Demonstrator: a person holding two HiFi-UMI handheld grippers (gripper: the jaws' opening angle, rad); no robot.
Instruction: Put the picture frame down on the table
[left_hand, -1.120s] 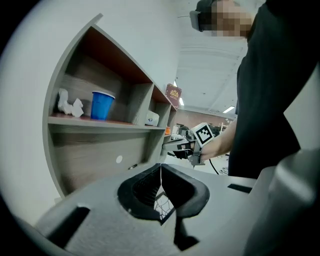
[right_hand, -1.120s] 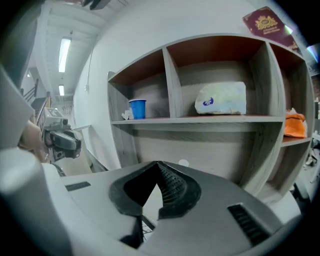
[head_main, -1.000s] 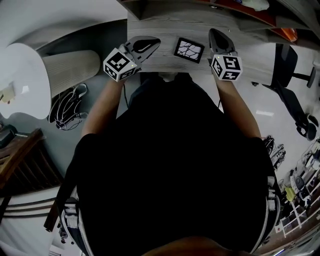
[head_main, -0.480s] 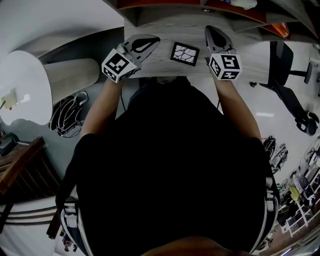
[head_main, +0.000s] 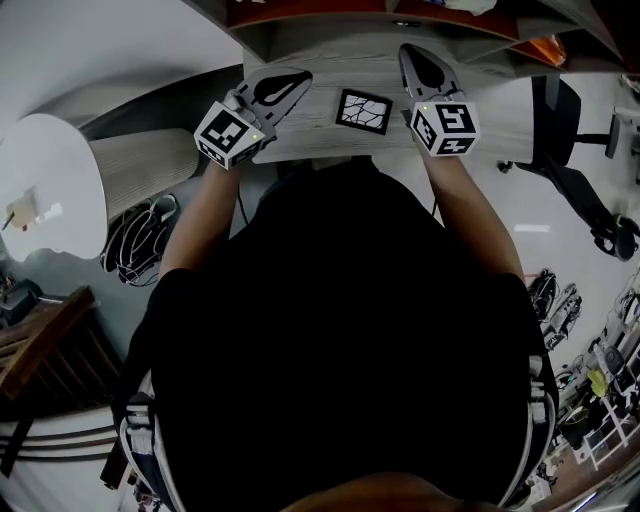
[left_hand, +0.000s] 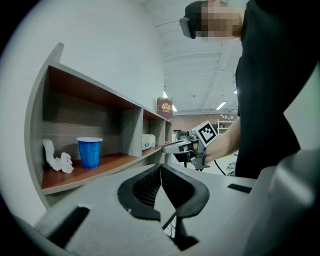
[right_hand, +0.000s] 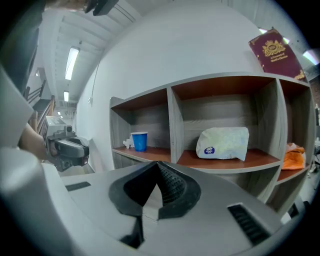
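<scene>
The picture frame (head_main: 363, 111) is a small black square with a white cracked pattern. It lies flat on the grey wooden table (head_main: 320, 130), between my two grippers. My left gripper (head_main: 298, 80) hovers just left of it, shut and empty, its jaws touching at the tips (left_hand: 161, 166). A sliver of the frame (left_hand: 171, 228) shows below those jaws. My right gripper (head_main: 410, 55) is just right of the frame, also shut with nothing in it (right_hand: 159, 165). Each gripper shows in the other's view: the right gripper (left_hand: 180, 147) and the left gripper (right_hand: 70, 148). Neither touches the frame.
A shelf unit stands at the table's back, holding a blue cup (left_hand: 90, 152), crumpled tissue (left_hand: 56, 157), a white bag (right_hand: 222, 143) and an orange item (right_hand: 295, 157). A burgundy booklet (right_hand: 276, 47) rests on top. A white round table (head_main: 45, 190) is left, an office chair (head_main: 570, 110) right.
The head view has shifted a little. Both grippers stay shut on either side of the frame, which lies in the same spot on the table.
</scene>
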